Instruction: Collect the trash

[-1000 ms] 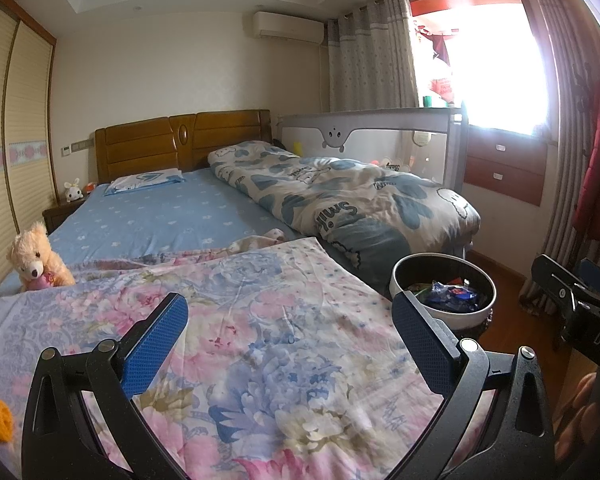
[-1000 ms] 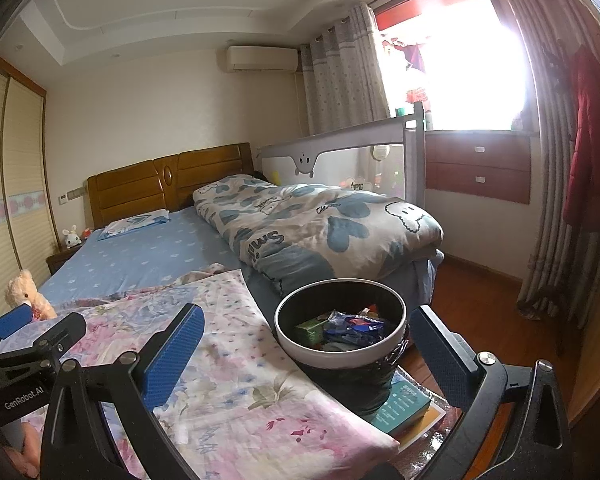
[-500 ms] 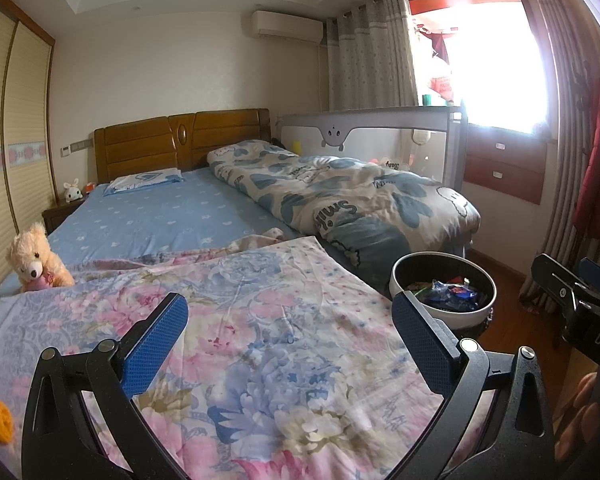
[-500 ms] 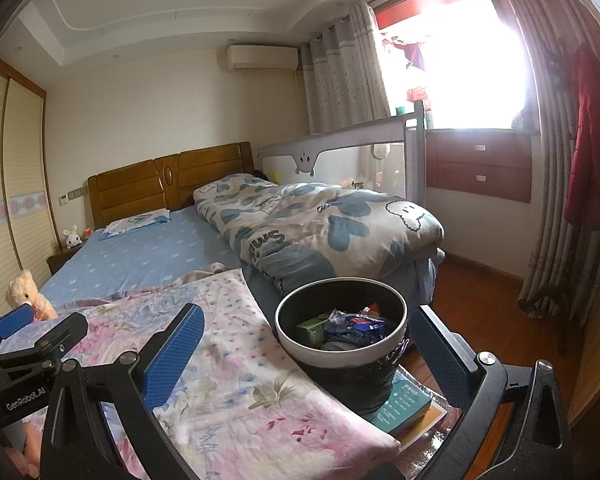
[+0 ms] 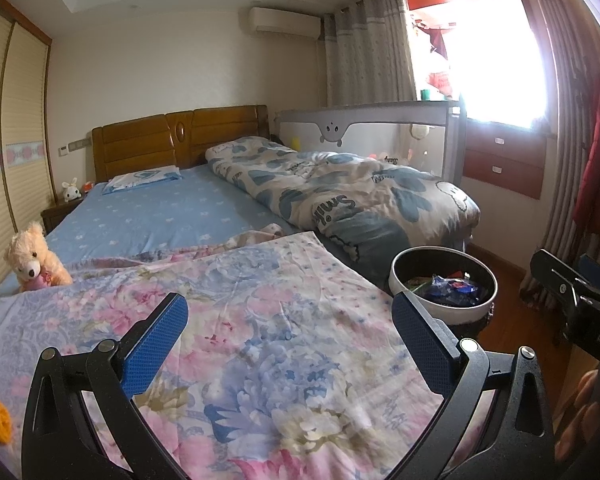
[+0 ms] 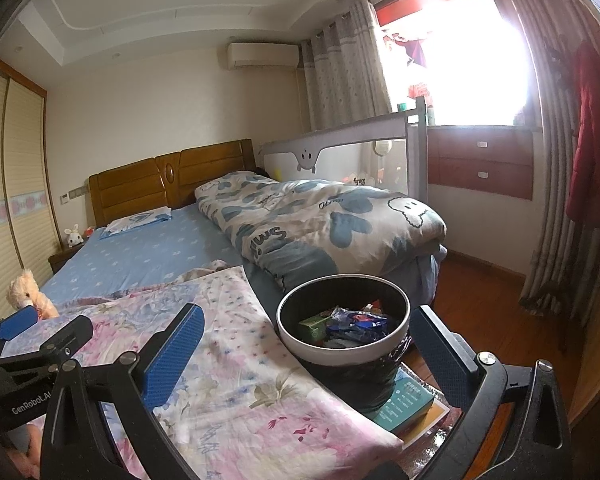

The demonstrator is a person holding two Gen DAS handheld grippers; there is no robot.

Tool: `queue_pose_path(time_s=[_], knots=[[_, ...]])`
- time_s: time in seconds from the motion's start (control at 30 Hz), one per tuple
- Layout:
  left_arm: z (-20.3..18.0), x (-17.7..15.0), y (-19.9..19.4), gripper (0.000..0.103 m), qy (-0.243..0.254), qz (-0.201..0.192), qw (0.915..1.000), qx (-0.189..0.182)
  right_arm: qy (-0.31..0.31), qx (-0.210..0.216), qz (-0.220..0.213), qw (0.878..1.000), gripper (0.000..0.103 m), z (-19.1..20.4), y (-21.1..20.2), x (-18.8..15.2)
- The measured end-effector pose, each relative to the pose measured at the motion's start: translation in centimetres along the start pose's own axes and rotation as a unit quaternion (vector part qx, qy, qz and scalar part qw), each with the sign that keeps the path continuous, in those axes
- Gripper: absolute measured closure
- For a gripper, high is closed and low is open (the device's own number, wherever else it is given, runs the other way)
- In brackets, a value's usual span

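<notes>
The floral quilt (image 5: 260, 344) at 6 o'clock carries pink and blue blossoms on a pale ground, while the bed sheet (image 5: 160, 216) at 10 o'clock is light blue with small white flowers. At 2 o'clock the duvet (image 5: 340, 196) is cream with dusty-blue hearts. The trash bin (image 6: 342, 354), black inside with a white rim, holds green and blue wrappers (image 6: 348, 322); the gripper pads (image 5: 156, 344) are blue on black frames.
</notes>
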State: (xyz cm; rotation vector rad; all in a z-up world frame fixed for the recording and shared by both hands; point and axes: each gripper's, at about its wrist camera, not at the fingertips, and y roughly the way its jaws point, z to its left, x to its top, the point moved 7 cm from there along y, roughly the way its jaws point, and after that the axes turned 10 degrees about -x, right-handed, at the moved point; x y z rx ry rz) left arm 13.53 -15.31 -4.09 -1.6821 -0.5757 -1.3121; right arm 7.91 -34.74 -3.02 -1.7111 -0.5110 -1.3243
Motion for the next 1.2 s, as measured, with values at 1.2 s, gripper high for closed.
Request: queue_pose_path(time_s=[1.2], knots=[[0.9,-2.2,3.0,0.0,-0.006,0.046,0.9989,-0.004,0.004,0.015,0.041,0.999,0.0,0.4,2.9,-2.6]])
